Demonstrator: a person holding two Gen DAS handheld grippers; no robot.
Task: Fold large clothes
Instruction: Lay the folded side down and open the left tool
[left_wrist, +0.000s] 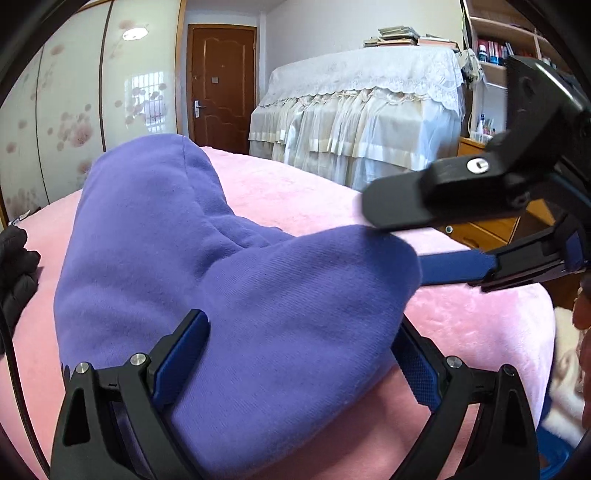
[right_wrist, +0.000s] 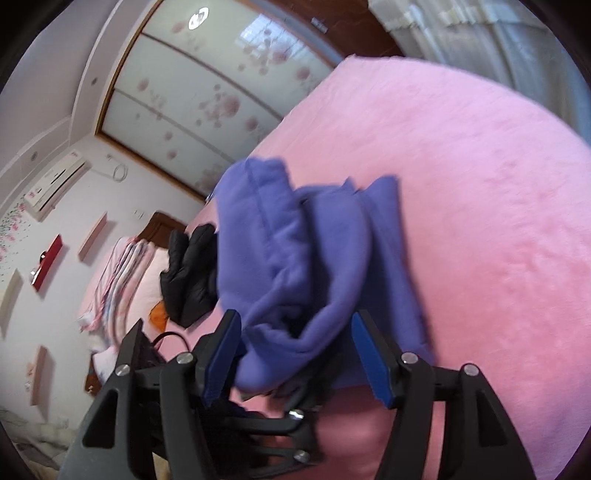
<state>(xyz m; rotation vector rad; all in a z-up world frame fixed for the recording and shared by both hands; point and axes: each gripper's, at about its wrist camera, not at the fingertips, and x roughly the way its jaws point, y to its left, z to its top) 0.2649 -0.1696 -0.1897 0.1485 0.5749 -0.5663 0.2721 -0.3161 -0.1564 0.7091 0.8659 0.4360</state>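
Note:
A purple sweatshirt (left_wrist: 207, 280) lies folded in a thick bundle on the pink bed cover (left_wrist: 303, 192). In the left wrist view my left gripper (left_wrist: 299, 358) stands open wide, its blue pads on either side of the bundle's near end and not pressing it. My right gripper (left_wrist: 399, 236) comes in from the right, open, its fingers above and below the bundle's right corner. In the right wrist view the sweatshirt (right_wrist: 295, 251) shows stacked layers. The right gripper (right_wrist: 295, 350) is open around its near edge, and nothing is gripped.
A black puffy jacket (right_wrist: 188, 273) lies on the bed beyond the sweatshirt, with striped folded bedding (right_wrist: 122, 273) further left. A lace-covered piece of furniture (left_wrist: 362, 110), a brown door (left_wrist: 221, 85) and flowered wardrobe doors (left_wrist: 66, 122) stand past the bed. The pink cover (right_wrist: 480, 184) stretches to the right.

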